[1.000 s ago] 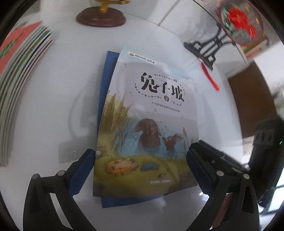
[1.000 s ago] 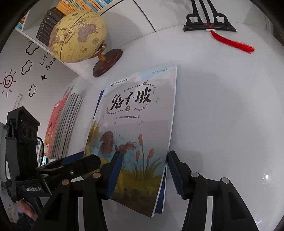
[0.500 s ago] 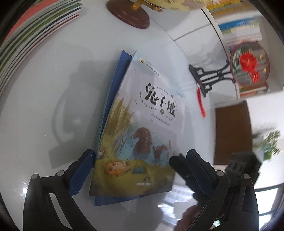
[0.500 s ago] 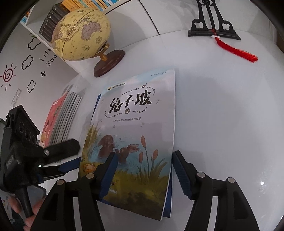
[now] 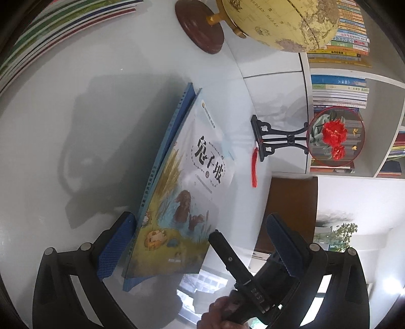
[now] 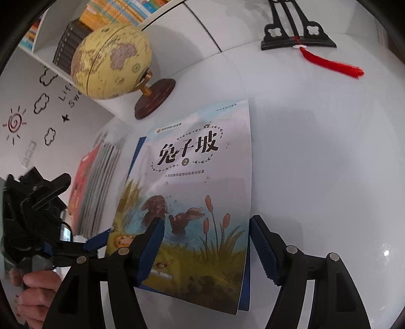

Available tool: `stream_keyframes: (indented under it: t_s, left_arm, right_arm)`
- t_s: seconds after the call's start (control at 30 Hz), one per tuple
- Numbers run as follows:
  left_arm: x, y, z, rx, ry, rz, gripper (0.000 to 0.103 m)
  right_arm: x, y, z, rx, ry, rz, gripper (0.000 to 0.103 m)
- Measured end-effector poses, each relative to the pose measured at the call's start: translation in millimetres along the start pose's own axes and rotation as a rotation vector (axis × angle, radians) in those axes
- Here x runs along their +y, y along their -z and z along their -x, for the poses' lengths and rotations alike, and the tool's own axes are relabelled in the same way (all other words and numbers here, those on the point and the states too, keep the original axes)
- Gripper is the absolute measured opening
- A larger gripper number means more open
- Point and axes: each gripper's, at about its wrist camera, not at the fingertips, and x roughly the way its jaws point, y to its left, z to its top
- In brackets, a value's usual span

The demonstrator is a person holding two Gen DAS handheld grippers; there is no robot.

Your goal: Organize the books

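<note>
A picture book with rabbits on its cover (image 5: 192, 192) (image 6: 197, 189) lies on a blue book (image 5: 174, 126) (image 6: 136, 151) on the white table (image 6: 316, 164). My left gripper (image 5: 198, 245) is open and rolled. The pair's near end sits between its fingers, and the left pad (image 5: 116, 248) is against the spine side. My right gripper (image 6: 207, 248) has its jaws opening. One finger lies over the cover, the other stands just off the book's right edge, and neither pad presses. One of its fingers (image 5: 227, 255) shows in the left wrist view.
A fanned row of thin books (image 5: 50, 25) (image 6: 101, 182) lies at the far left. A globe (image 5: 278, 20) (image 6: 111, 63) and a black fan stand with a red tassel (image 5: 278, 141) (image 6: 298, 38) stand behind. Bookshelves (image 5: 339, 83) fill the wall.
My right gripper's jaws have widened around the book's near right corner. My left gripper has rolled and edged toward the books' spine side, so its view now tilts.
</note>
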Motion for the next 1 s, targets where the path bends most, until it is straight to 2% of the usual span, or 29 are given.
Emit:
stream_keyframes:
  t_s: [0.07,0.27,0.3,0.4,0.47,0.67,0.87,0.93,1.0]
  left_arm:
    - [3,-2,-4,0.012,0.03,0.027,0.101]
    - [15,-5,-5,0.065,0.193,0.117,0.101]
    - [16,-6,-5,0.067,0.202,0.128,0.101]
    - [12,-9,-7,0.049,0.127,0.082,0.101]
    - [14,-11,-10,0.045,0.119,0.095,0.101]
    - [33,-17,-17,0.084,0.247,0.222,0.101]
    - [22,-12,-17,0.096,0.252,0.19,0.101]
    - [19,-9,-18,0.115,0.304,0.191,0.101]
    - [19,-4,-29,0.182,0.358,0.225,0.101]
  right_arm:
    - [0,0,1,-0.007,0.009,0.005,0.07]
    - [-3,-3,3,-0.039,0.058,0.02,0.072]
    - [-2,-2,3,-0.04,0.059,0.026,0.072]
    - [-3,-2,4,-0.044,0.061,0.024,0.073]
    - [-2,-1,4,-0.044,0.057,0.018,0.073]
    - [-7,-3,6,-0.061,0.071,0.004,0.076]
    - [-13,-6,7,-0.061,0.054,-0.006,0.077]
    - [-12,-7,7,-0.06,0.057,0.002,0.079]
    - [-14,-9,7,-0.058,0.045,-0.006,0.079]
